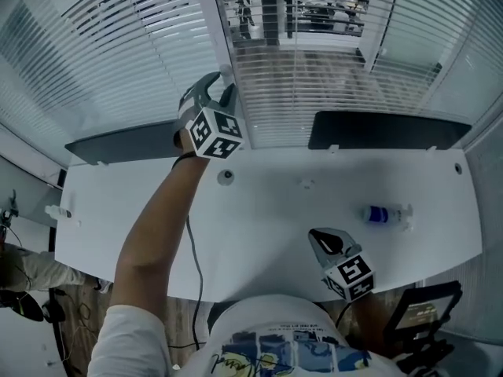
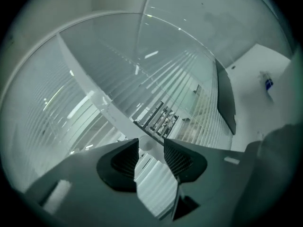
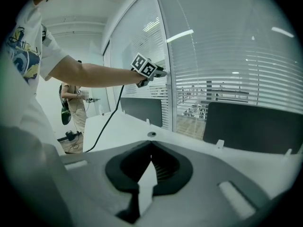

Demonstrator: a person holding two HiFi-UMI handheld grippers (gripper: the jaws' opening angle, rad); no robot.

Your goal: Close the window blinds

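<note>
- Window blinds (image 1: 314, 77): one run of white slats across the glazing behind the table (image 1: 275, 210), slats apart enough to show the room beyond.
- Dark panels: two, left panel (image 1: 118, 141) and right panel (image 1: 385, 129), upright along the table's far edge.
- Bottle (image 1: 385, 214): one, blue-labelled, lying on the table's right part.
- Left hand-held gripper (image 1: 222, 89): one, raised above the table's far edge at the blinds; jaws spread wide, a pale rounded piece (image 2: 149, 146) between their tips, not clamped.
- Right hand-held gripper (image 1: 324, 240): one, low over the table's near edge; jaws closed together, holding nothing.
</note>
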